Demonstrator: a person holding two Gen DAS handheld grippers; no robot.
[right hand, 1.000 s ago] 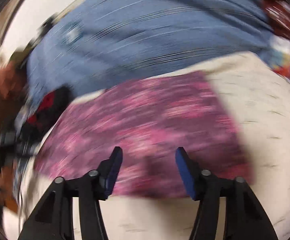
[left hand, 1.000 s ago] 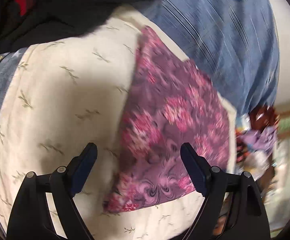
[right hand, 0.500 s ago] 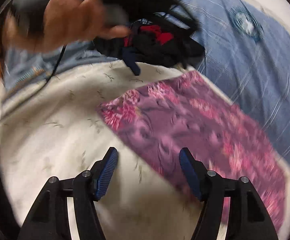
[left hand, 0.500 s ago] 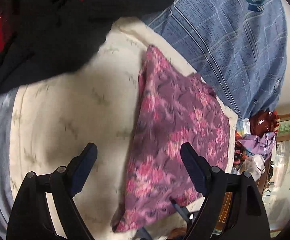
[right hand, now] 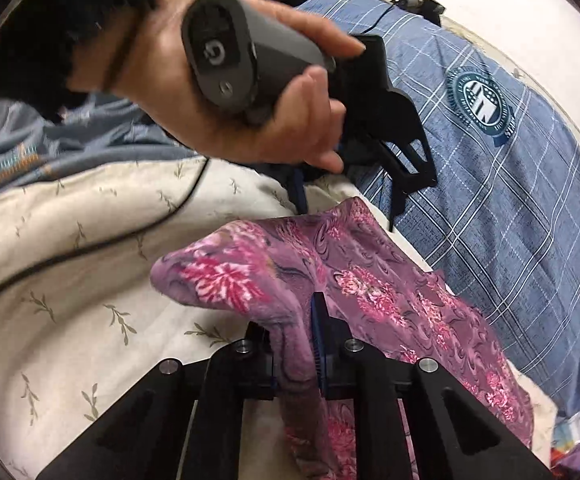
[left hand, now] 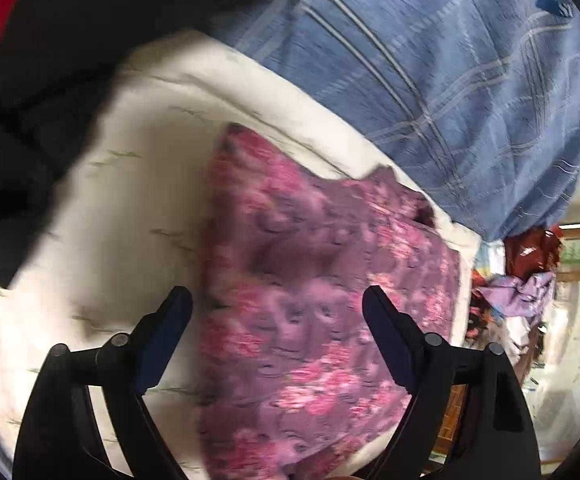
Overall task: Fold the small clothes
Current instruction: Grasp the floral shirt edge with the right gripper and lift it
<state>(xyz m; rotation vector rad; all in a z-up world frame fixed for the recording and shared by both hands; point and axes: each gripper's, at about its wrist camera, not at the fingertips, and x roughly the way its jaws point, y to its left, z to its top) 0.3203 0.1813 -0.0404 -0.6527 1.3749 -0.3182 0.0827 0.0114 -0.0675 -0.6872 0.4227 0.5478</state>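
Note:
A purple cloth with pink flowers point(left hand: 314, 296) lies on a cream leaf-print sheet point(left hand: 129, 208). My left gripper point(left hand: 277, 312) is open, hovering above the cloth's left part, holding nothing. In the right wrist view my right gripper point(right hand: 294, 344) is shut on a bunched edge of the purple cloth point(right hand: 378, 288) and lifts it off the cream sheet point(right hand: 69, 272). The person's hand holds the left gripper's grey handle point(right hand: 241, 52) above the far end of the cloth; its fingers there are partly hidden.
A blue checked fabric with a round badge point(right hand: 486, 100) lies right of the cloth and also shows in the left wrist view point(left hand: 450, 80). Dark and red clothes point(left hand: 29, 60) lie at the far left. Colourful clutter point(left hand: 522, 276) sits beyond the right edge.
My right gripper was open over the cloth and has shut on its near edge, bunching and lifting it. The left gripper has moved closer above the cloth, still open.

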